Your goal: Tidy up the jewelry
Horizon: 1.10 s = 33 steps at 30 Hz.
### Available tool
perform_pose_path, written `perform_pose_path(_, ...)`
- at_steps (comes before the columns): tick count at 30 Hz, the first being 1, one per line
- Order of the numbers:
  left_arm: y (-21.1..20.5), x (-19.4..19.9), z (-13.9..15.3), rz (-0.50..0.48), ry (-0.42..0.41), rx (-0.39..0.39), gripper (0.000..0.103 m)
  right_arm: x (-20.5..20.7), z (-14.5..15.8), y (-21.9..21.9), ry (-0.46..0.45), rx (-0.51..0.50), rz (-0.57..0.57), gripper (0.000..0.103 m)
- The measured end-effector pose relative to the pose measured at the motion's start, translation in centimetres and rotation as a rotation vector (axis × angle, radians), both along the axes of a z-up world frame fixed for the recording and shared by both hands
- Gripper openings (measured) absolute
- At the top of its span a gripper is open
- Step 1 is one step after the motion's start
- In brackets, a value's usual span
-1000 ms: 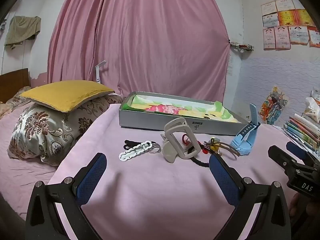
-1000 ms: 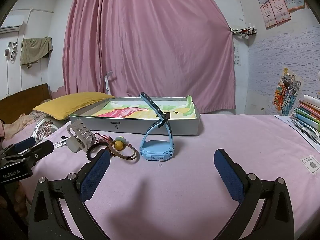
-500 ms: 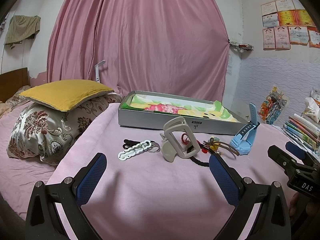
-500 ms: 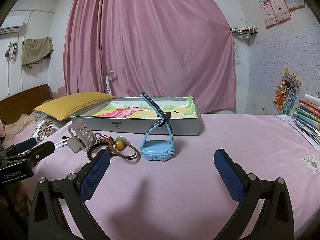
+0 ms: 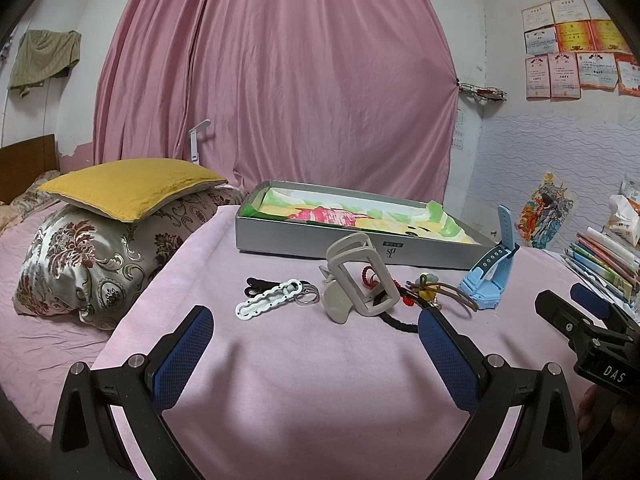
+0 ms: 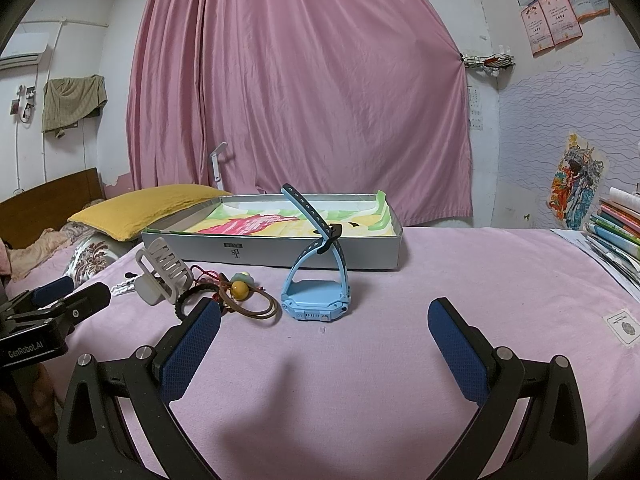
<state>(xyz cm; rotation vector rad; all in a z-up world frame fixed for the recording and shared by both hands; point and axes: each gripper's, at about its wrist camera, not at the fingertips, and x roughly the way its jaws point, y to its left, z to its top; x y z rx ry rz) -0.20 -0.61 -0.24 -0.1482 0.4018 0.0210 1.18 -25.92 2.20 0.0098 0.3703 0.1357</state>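
A silver box (image 5: 304, 246) lined with colourful paper lies open at the back of the pink table; it also shows in the right wrist view (image 6: 360, 254). In front of it lie a white chain clip (image 5: 267, 305), a beige hair claw (image 5: 354, 284), a black braided band (image 5: 400, 325), brown cords with a yellow bead (image 6: 240, 290) and a blue watch (image 6: 316, 280) standing on its case. My left gripper (image 5: 316, 330) is open and empty, short of the claw. My right gripper (image 6: 324, 326) is open and empty, just short of the watch.
A yellow pillow (image 5: 132, 186) on a patterned cushion (image 5: 88, 264) lies left of the table. Stacked books (image 5: 604, 258) sit at the right edge. A pink curtain (image 5: 280, 80) hangs behind. A small white sticker (image 6: 624, 326) lies on the cloth at right.
Both views have shifted very slightly; the objects have not moved and both grippers stay open.
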Motion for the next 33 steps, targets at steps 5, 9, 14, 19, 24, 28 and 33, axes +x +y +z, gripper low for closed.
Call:
perform_pose_path(5,0.05,0.03,0.0,0.0,0.0,0.0,0.103,0.0,0.02,-0.01,0.001,0.0,0.0,0.102)
perform_pose_path(9,-0.01,-0.01,-0.01,-0.001,0.0,-0.001,0.103,0.02,-0.03,0.0,0.0,0.001,0.0,0.102)
perform_pose_path(14,0.09,0.05,0.02,-0.001,0.001,-0.002,0.103,0.06,-0.06,-0.01,0.0,0.001,0.0,0.102)
perform_pose_path(19,0.1,0.06,0.02,-0.001,0.001,-0.002,0.103,0.07,-0.02,-0.09,0.001,0.001,0.0,0.102)
perform_pose_path(24,-0.12,0.03,-0.12,-0.001,0.004,-0.003,0.103,0.07,0.03,-0.16,0.001,0.002,0.0,0.102)
perform_pose_path(28,-0.34,-0.07,-0.12,-0.001,0.004,-0.002,0.103,0.04,0.06,-0.23,0.001,0.002,0.0,0.102)
perform_pose_path(33,-0.37,-0.09,-0.13,-0.001,0.005,-0.004,0.103,0.0,0.1,-0.31,0.002,0.003,0.0,0.102)
